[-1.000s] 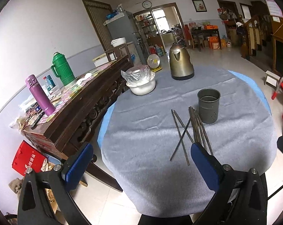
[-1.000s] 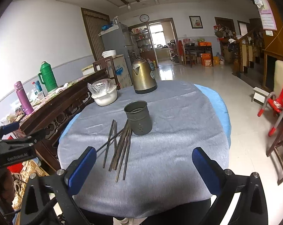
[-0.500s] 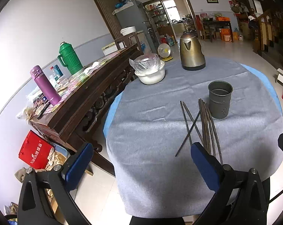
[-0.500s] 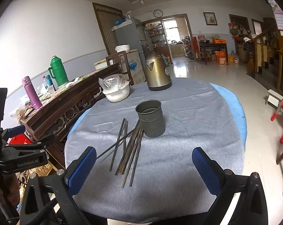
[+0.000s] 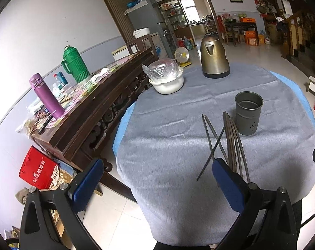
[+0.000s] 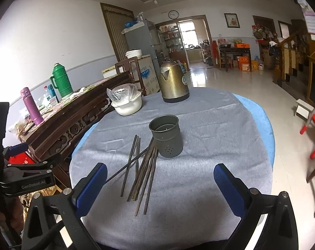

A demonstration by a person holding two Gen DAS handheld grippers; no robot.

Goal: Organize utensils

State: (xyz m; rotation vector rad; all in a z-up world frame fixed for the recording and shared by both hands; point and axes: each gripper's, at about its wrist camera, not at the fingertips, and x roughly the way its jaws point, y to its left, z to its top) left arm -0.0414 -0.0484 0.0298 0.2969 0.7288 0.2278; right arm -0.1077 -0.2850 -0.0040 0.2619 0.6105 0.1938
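Chopsticks [image 6: 142,168] loose on table, ahead between right gripper's [image 6: 157,184] spread jaws

"GenRobot.AI" on left gripper [image 6: 28,182] body; red bag [image 5: 37,168] lettering unclear.

Round worktop [image 6: 220,145], covered by a grey cloth [image 6: 199,187] over a blue layer showing at the edges. Near the middle, an upright dark metal cup [image 6: 166,137], empty. Just beside it, toward the near edge, loose dark chopsticks [image 6: 144,173], most bundled, a few crossed. At the far side, a brass-coloured kettle [image 6: 174,83] and a white bowl [image 6: 128,106] with a plastic bag inside.
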